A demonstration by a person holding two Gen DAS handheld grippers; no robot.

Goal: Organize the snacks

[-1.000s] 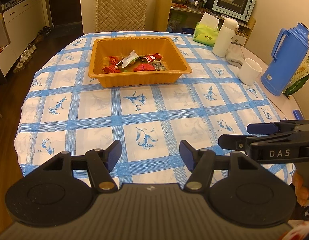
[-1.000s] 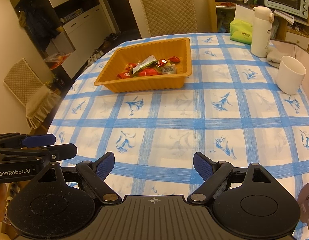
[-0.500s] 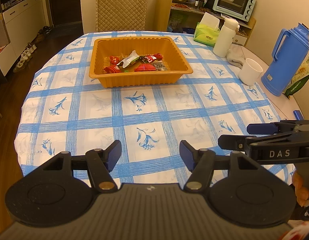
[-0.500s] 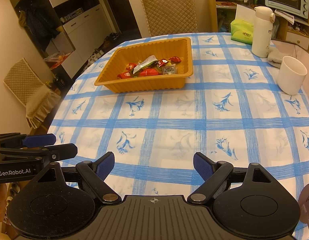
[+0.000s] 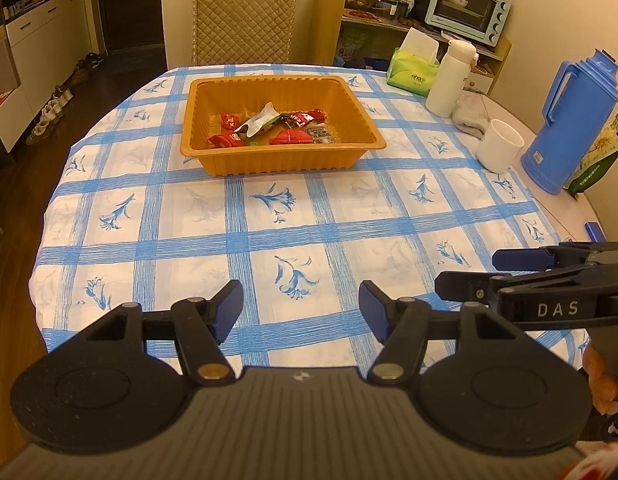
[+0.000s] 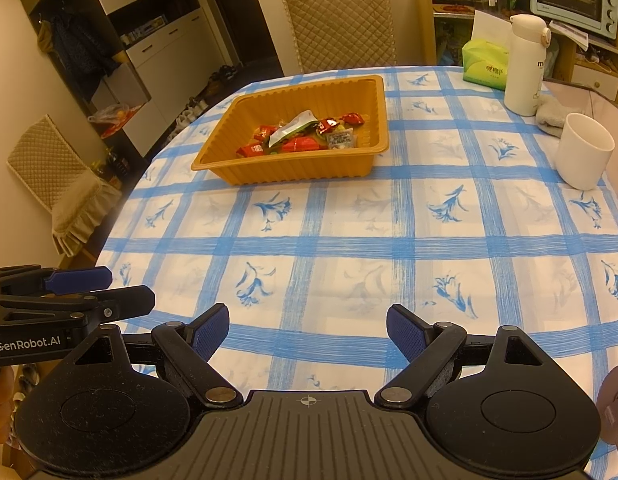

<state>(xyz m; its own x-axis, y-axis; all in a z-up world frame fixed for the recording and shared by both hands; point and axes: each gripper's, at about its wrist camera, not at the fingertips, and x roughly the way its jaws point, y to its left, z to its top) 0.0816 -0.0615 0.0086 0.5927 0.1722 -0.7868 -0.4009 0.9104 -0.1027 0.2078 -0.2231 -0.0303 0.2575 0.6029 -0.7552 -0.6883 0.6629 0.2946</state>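
Observation:
An orange plastic tray (image 5: 285, 160) (image 6: 297, 170) stands on the far half of the table. It holds several snack packets (image 5: 269, 128) (image 6: 305, 136), red ones and a white-green one. My left gripper (image 5: 301, 310) is open and empty over the near table edge, far from the tray. My right gripper (image 6: 307, 332) is open and empty, also near the front edge. Each gripper shows at the side of the other's view, the right one (image 5: 489, 276) and the left one (image 6: 121, 290).
A white mug (image 5: 501, 150) (image 6: 585, 156), a blue thermos jug (image 5: 569, 120), a white bottle (image 5: 449, 76) (image 6: 525, 66) and a green tissue box (image 5: 413, 72) stand at the right. A padded chair (image 5: 245, 16) stands behind the table.

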